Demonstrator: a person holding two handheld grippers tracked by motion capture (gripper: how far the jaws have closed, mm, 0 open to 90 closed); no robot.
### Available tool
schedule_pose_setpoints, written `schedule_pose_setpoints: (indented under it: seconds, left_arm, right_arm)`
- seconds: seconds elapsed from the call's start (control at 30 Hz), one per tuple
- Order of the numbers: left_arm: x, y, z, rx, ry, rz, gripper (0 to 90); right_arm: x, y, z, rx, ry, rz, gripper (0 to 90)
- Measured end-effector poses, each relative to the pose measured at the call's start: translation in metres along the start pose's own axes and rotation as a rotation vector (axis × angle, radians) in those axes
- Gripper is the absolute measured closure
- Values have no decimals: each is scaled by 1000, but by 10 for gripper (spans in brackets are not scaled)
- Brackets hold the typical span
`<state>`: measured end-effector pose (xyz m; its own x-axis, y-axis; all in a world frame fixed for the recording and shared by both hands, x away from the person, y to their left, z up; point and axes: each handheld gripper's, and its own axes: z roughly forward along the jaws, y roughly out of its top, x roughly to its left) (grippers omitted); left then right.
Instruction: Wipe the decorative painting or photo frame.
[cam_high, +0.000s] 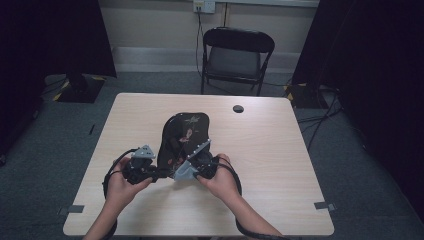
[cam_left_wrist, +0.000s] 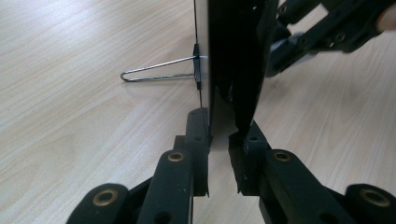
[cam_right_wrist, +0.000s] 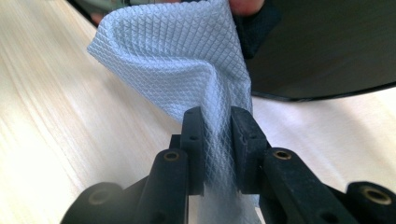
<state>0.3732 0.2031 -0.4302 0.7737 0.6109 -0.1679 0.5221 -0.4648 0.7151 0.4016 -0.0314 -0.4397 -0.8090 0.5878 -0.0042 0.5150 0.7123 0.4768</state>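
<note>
Pale wood table carries a dark oval mirror on a wire stand, near its front middle. Left gripper is clamped on the mirror's edge, steadying it upright. Right gripper pinches a white cloth, just beside the glass. Judgement: wipe lightly, keeping the clamp firm. Both hands sit low, angled inward.

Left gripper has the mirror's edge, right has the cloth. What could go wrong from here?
The left gripper pinches just the bottom edge of the upright mirror, so wiping pressure could tip or twist it loose. Its wire stand looks thin. The right gripper holds the cloth by a narrow fold, which may slip out.
</note>
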Motion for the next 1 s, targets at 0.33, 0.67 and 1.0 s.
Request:
schedule_pose_setpoints:
  seconds: [0.33,0.67,1.0]
  left_arm:
    - [0,0,0,-6,2,-10,785]
    - [0,0,0,-9,3,-14,785]
    - [0,0,0,-10,3,-17,785]
  right_arm:
    - [2,-10,7,24,10,0,775]
    - [-4,6,-45,-72,-13,-13,776]
    - [-5,51,-125,-214,-68,-41,775]
